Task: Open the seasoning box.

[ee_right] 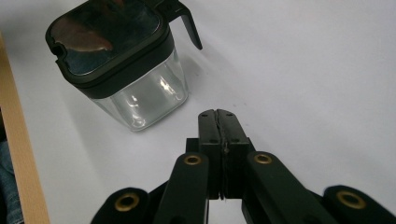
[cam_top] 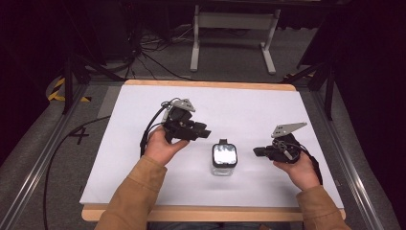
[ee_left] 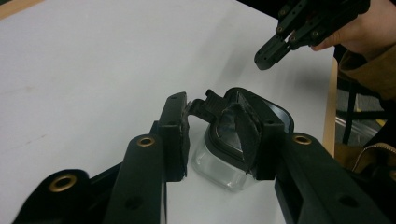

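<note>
A small clear square jar (cam_top: pixel 224 160) with a black lid and a spout tab stands on the white sheet, near the front middle. My left gripper (cam_top: pixel 205 133) hovers just up and left of it, pointing right. In the left gripper view its jaws stand open (ee_left: pixel 212 140), and the jar (ee_left: pixel 219 170) shows beyond the gap with neither pad pressing on it. My right gripper (cam_top: pixel 258 152) hangs to the jar's right, tips toward it with a small gap. Its jaws (ee_right: pixel 222 116) are shut flat together on nothing, and the jar (ee_right: pixel 126 60) sits ahead on the left.
The white sheet (cam_top: pixel 143 163) covers a wooden tabletop whose edge (cam_top: pixel 201 214) shows at the front. Metal rails (cam_top: pixel 43 163) run along both sides. A white stand (cam_top: pixel 233 21) and cables lie on the floor beyond. The right gripper (ee_left: pixel 268 56) shows in the left gripper view.
</note>
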Motion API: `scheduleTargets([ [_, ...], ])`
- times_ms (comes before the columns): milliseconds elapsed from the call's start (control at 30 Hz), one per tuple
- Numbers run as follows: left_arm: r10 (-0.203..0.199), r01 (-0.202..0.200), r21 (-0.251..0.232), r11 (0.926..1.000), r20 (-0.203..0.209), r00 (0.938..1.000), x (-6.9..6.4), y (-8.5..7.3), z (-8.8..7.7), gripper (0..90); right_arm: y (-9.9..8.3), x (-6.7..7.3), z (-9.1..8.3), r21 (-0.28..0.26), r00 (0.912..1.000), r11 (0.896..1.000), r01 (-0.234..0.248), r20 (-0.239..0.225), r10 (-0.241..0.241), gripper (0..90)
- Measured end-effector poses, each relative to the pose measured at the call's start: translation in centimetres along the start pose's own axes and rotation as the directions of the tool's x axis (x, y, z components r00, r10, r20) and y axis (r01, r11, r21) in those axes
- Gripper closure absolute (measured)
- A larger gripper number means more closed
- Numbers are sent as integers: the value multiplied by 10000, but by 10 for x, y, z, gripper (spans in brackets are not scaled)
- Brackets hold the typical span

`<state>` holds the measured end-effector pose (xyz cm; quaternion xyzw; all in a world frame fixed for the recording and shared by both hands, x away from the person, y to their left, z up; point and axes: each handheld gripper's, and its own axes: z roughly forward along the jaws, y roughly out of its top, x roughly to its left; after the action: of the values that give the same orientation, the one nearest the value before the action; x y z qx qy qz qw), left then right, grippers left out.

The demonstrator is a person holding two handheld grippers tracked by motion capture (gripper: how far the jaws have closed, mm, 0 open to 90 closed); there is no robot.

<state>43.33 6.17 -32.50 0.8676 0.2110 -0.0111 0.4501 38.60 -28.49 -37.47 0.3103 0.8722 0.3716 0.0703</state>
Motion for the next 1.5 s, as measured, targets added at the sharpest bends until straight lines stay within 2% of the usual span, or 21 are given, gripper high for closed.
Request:
scheduleTargets([
  [167,128,-144,479,9987,349,9993,2,10,21,774,-4,0,-5,-89,10000,9999,-97,15,97,898],
  [300,191,-252,1022,9944,598,9980,7,16,39,800,-6,0,-6,-100,9999,9998,-172,-10,172,897],
  [367,114,-193,1344,9907,592,9982,10,18,48,825,-6,0,-6,-125,9998,9998,-174,-1,174,897],
  [500,-50,-42,1596,9872,571,9984,14,19,59,837,-7,0,-7,-130,9998,9997,-216,-7,216,897],
  [633,69,-185,1666,9859,695,9976,13,20,64,837,-7,-1,-6,-142,9997,9996,-234,-31,234,897],
  [767,235,-354,1838,9823,665,9975,11,21,69,854,-7,0,-5,-110,9996,9996,-253,-83,252,897],
  [833,177,-293,1856,9822,638,9978,10,21,71,854,-7,0,-5,-106,9997,9997,-217,-63,216,897],
  [867,293,-410,1874,9814,650,9975,10,22,71,855,-6,0,-5,-110,9996,9996,-249,-94,248,897],
  [1500,374,-450,1945,9799,422,9984,8,24,74,899,-2,8,-1,-73,9997,10000,-10,-261,8,897],
])
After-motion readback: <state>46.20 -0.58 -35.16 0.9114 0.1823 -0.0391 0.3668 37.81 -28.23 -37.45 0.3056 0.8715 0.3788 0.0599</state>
